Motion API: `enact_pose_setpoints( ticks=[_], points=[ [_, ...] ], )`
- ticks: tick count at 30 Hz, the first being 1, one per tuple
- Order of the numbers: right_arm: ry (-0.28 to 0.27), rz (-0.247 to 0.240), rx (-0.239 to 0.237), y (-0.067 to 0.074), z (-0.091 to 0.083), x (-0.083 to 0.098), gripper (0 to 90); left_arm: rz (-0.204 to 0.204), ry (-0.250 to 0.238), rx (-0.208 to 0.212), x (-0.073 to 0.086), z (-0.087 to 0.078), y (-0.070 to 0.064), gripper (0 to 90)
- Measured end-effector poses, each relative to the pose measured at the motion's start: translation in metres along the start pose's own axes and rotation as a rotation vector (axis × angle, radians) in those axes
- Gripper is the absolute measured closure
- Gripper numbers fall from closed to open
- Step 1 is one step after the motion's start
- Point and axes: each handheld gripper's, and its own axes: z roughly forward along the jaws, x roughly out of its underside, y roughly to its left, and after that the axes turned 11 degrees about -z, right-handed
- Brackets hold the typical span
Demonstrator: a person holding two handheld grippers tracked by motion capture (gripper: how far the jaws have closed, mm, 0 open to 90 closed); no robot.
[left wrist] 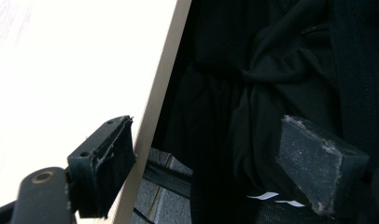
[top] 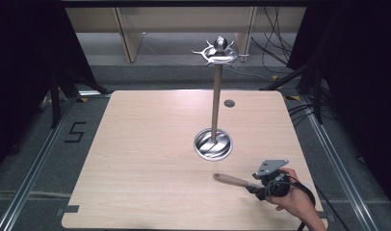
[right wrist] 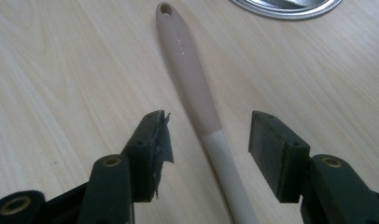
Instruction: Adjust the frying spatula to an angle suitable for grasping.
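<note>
Utensil handle between the fingers of the right gripper (right wrist: 204,140)

The utensil (right wrist: 192,88) lies flat on the table (top: 150,159), near the round base of the metal stand (top: 213,143). Its working end is cut off at the bottom of the right gripper view and hidden under the gripper in the high view. Its long handle points away from the gripper, hole end toward the base. The fingers (right wrist: 152,149) stand apart on either side, clear of the handle. The left gripper (left wrist: 206,163) hangs open beside the table edge, before dark cloth.
</note>
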Motion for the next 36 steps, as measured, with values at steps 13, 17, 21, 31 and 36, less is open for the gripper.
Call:
enact_pose_setpoints(
  ticks=[13, 17, 21, 31, 36],
  points=[
    [0.117, -0.082, -0.074, -0.007, 0.017, -0.018, 55.3, -0.003, 0.003, 0.003, 0.0, -0.001, 0.0, 17.8],
    [0.148, -0.092, -0.089, -0.008, 0.021, -0.021, 57.4, 0.034, 0.029, 0.026, -0.001, -0.002, 0.001, 17.8],
    [0.175, -0.119, -0.089, -0.012, 0.024, -0.023, 59.1, 0.028, 0.016, 0.008, -0.001, -0.002, 0.001, 17.8],
    [0.23, -0.109, -0.134, -0.014, 0.035, -0.024, 64.0, 0.028, 0.02, 0.012, -0.001, -0.002, 0.001, 17.8],
    [0.247, -0.117, -0.148, -0.015, 0.038, -0.026, 66.7, 0.03, 0.032, 0.014, -0.001, -0.003, 0.001, 17.8]
  ],
)
